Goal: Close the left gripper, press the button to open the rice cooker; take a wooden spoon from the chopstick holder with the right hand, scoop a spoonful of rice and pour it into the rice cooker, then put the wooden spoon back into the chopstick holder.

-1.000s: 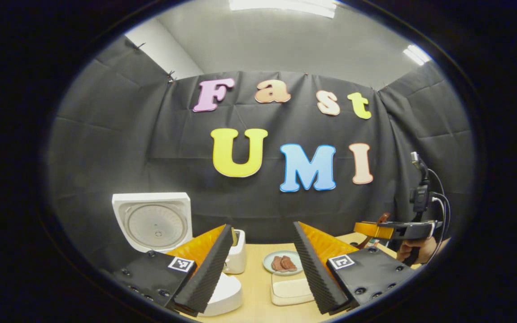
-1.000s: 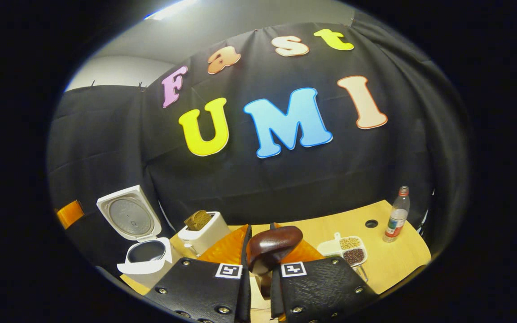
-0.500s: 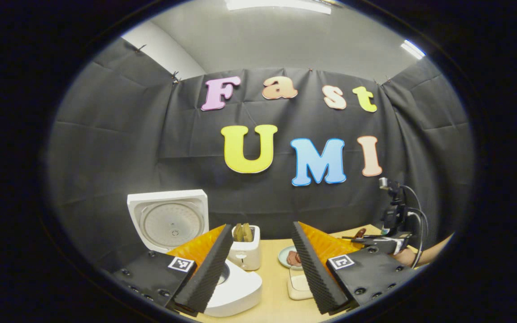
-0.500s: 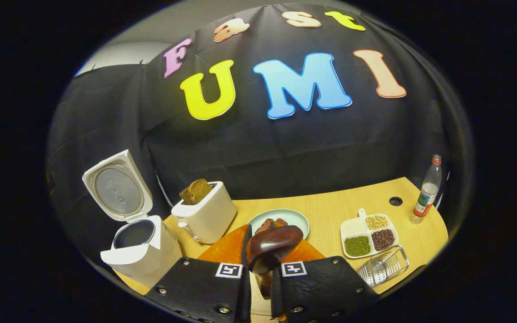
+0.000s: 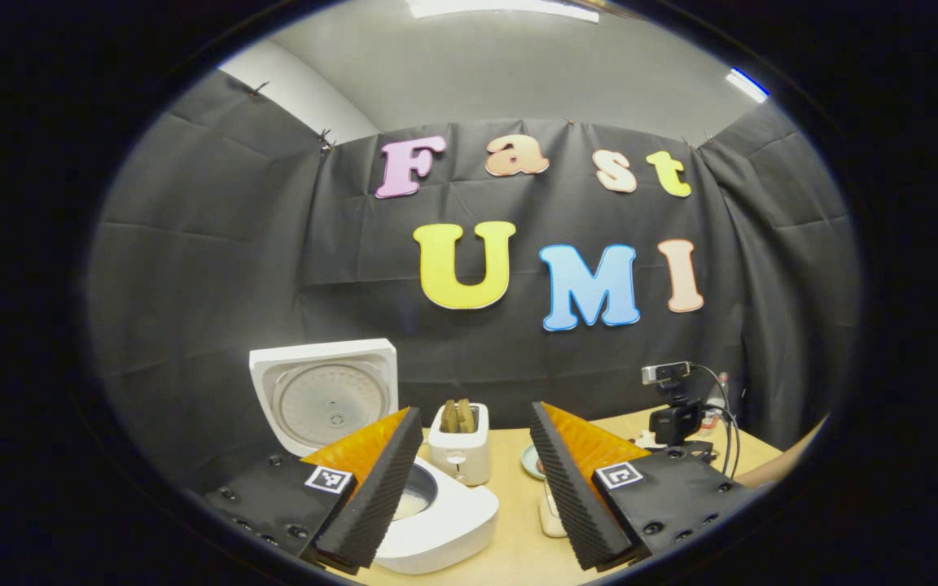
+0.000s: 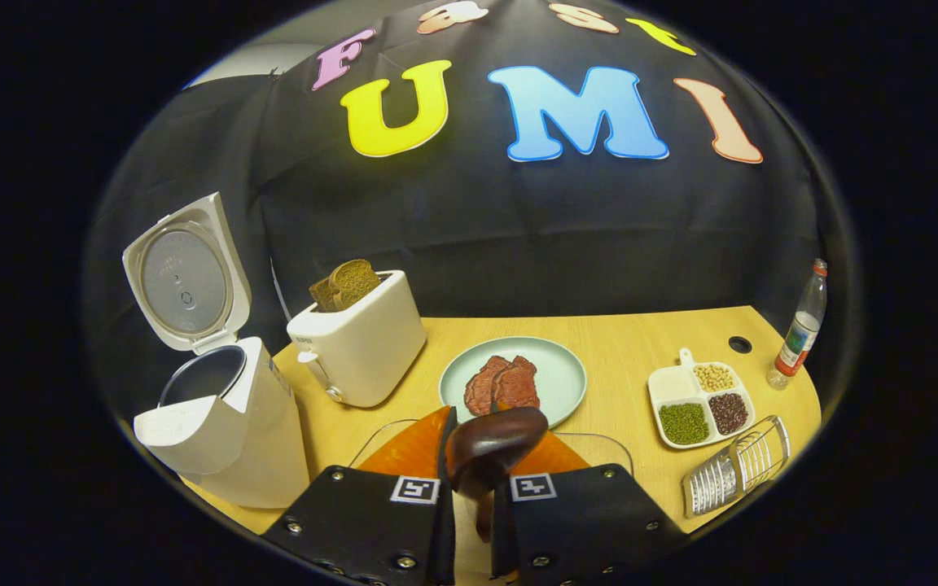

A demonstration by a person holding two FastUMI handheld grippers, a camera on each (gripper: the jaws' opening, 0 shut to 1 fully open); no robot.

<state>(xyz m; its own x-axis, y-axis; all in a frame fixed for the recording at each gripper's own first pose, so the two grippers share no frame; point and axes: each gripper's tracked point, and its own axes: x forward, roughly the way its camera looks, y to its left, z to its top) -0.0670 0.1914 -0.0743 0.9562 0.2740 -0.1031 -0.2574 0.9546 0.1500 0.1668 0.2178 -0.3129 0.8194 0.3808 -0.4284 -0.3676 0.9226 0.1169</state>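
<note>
Right gripper view: right gripper [image 6: 469,488] clamps wooden spoon [image 6: 492,445]; rice cooker [image 6: 216,423] open.

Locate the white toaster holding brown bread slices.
In the right gripper view, the white toaster stands left of centre on the table, between the open white rice cooker and the pale green plate.

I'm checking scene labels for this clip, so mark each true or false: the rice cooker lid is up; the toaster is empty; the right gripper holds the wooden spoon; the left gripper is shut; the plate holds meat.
1. The rice cooker lid is up. True.
2. The toaster is empty. False: bread slices stand in its slot.
3. The right gripper holds the wooden spoon. True: both fingers press on it.
4. The left gripper is shut. False: its fingers stand wide apart.
5. The plate holds meat. True.
</note>
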